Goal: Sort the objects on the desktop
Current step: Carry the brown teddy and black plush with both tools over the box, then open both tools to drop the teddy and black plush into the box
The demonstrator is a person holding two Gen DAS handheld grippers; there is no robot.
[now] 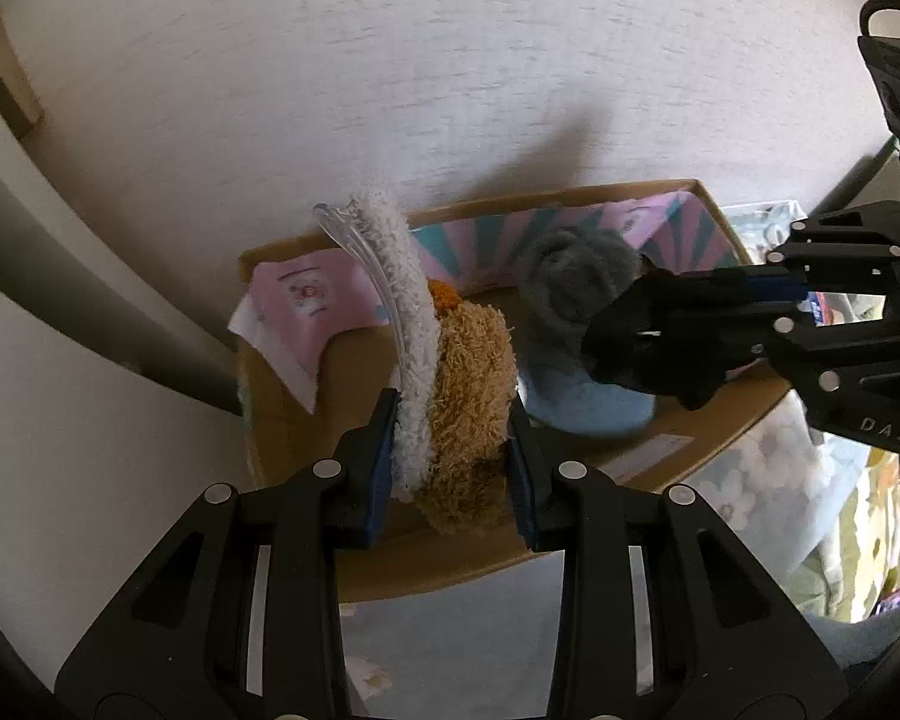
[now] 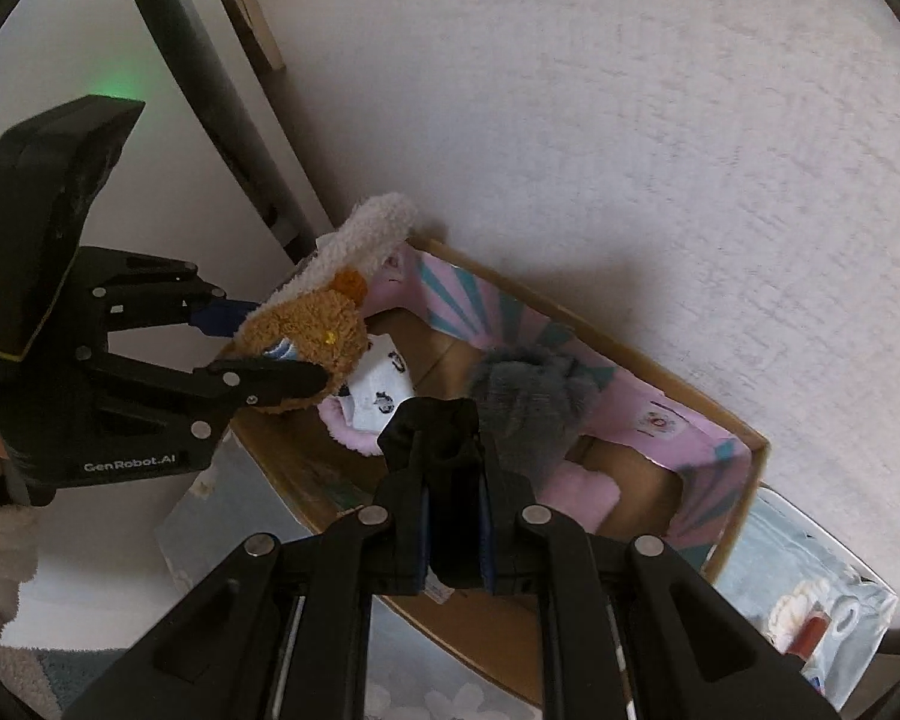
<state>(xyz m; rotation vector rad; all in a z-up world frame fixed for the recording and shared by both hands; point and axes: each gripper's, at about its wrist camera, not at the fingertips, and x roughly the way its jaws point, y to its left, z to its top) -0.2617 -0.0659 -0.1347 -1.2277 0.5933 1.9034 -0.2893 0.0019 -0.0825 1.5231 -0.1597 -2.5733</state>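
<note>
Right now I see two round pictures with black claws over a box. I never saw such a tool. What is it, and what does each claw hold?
These are two hand-held grippers; a person carries one in each hand. Each has a wide-angle camera looking along its fingers, so each picture shows its own gripper at the bottom and the other one at the side.

The left gripper is shut on a brown and white plush toy. The right gripper is shut on a black cloth.

Both are over a cardboard box by the wall. In it lie a grey fluffy thing, pink items and a white printed item.
</note>
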